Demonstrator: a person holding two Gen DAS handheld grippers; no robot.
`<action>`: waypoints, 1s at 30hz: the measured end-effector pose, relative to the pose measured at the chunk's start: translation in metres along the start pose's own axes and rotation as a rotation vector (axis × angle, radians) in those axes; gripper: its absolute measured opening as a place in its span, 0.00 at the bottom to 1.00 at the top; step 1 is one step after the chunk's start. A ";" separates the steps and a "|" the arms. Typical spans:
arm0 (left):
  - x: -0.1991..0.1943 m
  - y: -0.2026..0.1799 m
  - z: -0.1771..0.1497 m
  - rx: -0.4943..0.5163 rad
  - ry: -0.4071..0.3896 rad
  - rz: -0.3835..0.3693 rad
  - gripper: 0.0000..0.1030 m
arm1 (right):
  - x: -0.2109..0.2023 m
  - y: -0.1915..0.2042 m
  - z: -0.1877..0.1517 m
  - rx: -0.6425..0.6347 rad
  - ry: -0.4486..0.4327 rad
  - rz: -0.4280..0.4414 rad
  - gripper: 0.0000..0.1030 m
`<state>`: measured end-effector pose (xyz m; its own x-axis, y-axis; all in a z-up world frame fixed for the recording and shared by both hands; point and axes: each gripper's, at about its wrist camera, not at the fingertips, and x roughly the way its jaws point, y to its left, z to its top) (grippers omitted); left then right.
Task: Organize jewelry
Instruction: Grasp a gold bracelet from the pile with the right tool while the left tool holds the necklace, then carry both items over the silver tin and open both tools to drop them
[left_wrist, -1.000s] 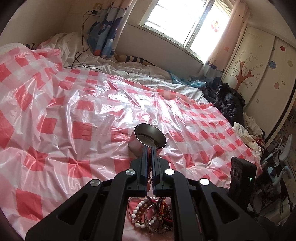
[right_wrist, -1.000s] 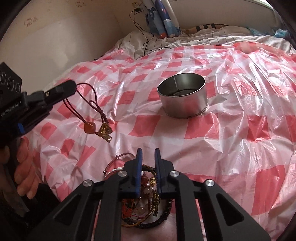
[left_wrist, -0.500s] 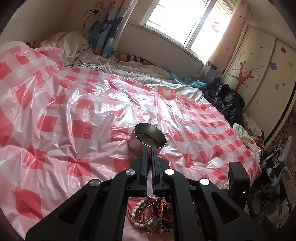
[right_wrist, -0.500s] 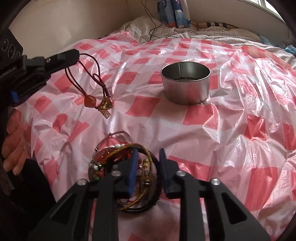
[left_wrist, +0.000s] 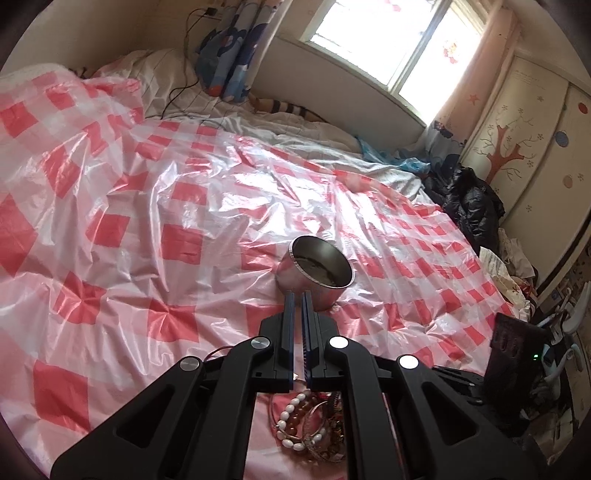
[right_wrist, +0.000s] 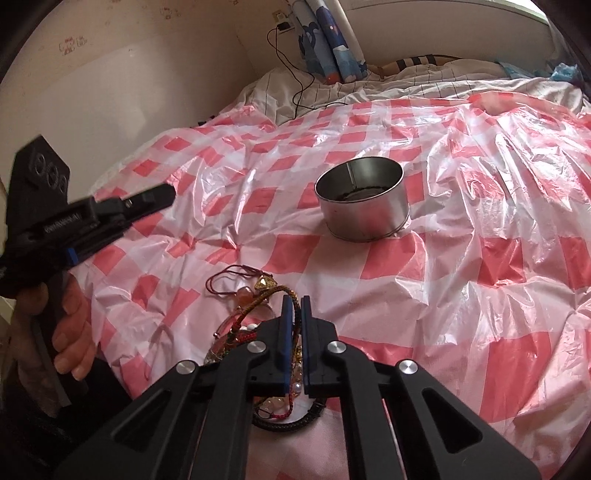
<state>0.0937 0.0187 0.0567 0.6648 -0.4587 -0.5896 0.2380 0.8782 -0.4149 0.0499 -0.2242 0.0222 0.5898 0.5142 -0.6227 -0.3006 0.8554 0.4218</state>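
Far left, held in a hand (right_wrist: 70, 332): left gripper (right_wrist: 166, 192) above the bed (right_wrist: 480, 258), jaws closed on nothing, red cord bracelet (right_wrist: 236, 280) lying loose below and to its right. Centre near: right gripper (right_wrist: 293, 299) over the jewelry pile (left_wrist: 310, 424), jaws closed, apparently pinching the braided bracelet (right_wrist: 266, 295), so nearer to the far-right tin (right_wrist: 364, 199). Only in the right view: that pinch and the left tip; only in the left view: white beads in the pile.
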 end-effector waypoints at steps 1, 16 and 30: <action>0.005 0.006 -0.002 -0.021 0.018 0.014 0.04 | -0.002 -0.002 0.001 0.016 -0.008 0.013 0.05; 0.078 0.019 -0.033 0.071 0.229 0.257 0.37 | 0.010 -0.014 -0.002 0.080 0.053 -0.011 0.53; 0.027 0.015 -0.010 -0.050 0.043 -0.058 0.02 | 0.001 -0.018 -0.001 0.121 -0.022 0.093 0.04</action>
<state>0.1083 0.0182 0.0279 0.6194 -0.5148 -0.5927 0.2390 0.8428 -0.4822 0.0547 -0.2391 0.0136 0.5803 0.5886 -0.5629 -0.2635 0.7897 0.5541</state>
